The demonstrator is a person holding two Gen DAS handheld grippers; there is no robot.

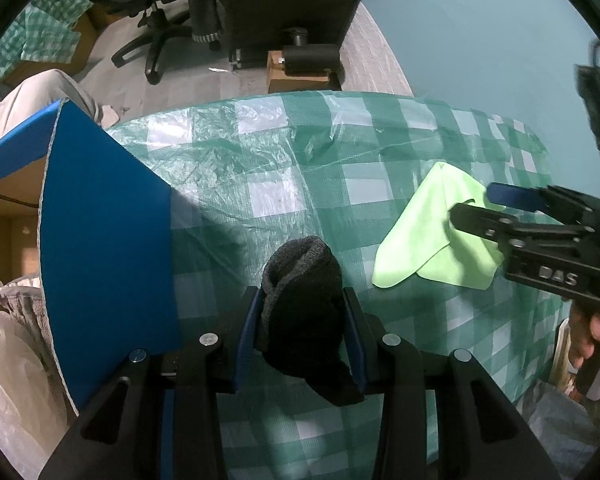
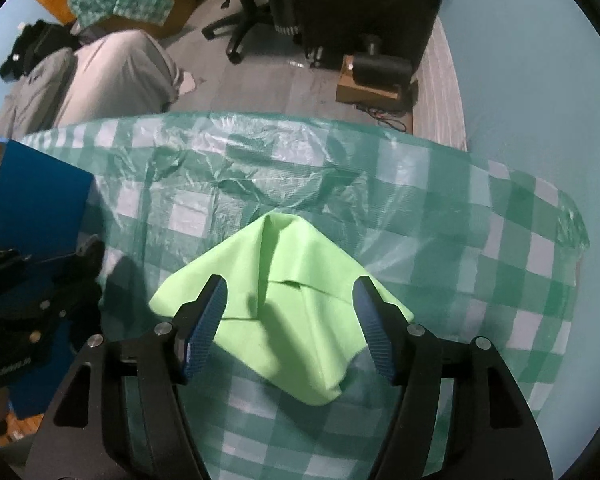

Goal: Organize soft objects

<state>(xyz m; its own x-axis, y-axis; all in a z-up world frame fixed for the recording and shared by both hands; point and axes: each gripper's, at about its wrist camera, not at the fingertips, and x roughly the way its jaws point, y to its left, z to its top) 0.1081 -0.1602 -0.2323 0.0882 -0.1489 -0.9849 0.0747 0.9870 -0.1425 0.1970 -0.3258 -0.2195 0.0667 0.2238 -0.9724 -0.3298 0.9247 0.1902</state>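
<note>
My left gripper point(image 1: 302, 300) is shut on a dark grey rolled sock point(image 1: 300, 280) and holds it above the green checked tablecloth point(image 1: 260, 168), just right of a blue box flap point(image 1: 104, 224). A folded lime-green cloth point(image 2: 288, 308) lies on the table; it also shows in the left wrist view point(image 1: 424, 236). My right gripper point(image 2: 290, 296) is open and hovers over the cloth with a finger on either side; it shows in the left wrist view point(image 1: 476, 204) at the right. The left gripper point(image 2: 60, 272) shows at the left edge of the right wrist view.
An open blue cardboard box point(image 2: 36, 204) stands at the table's left, with white bags point(image 1: 4, 360) beside it. Beyond the table's far edge are an office chair point(image 1: 160, 28), a person's legs point(image 2: 112, 76) and a small brown box point(image 2: 368, 88). A blue wall point(image 1: 480, 32) is at right.
</note>
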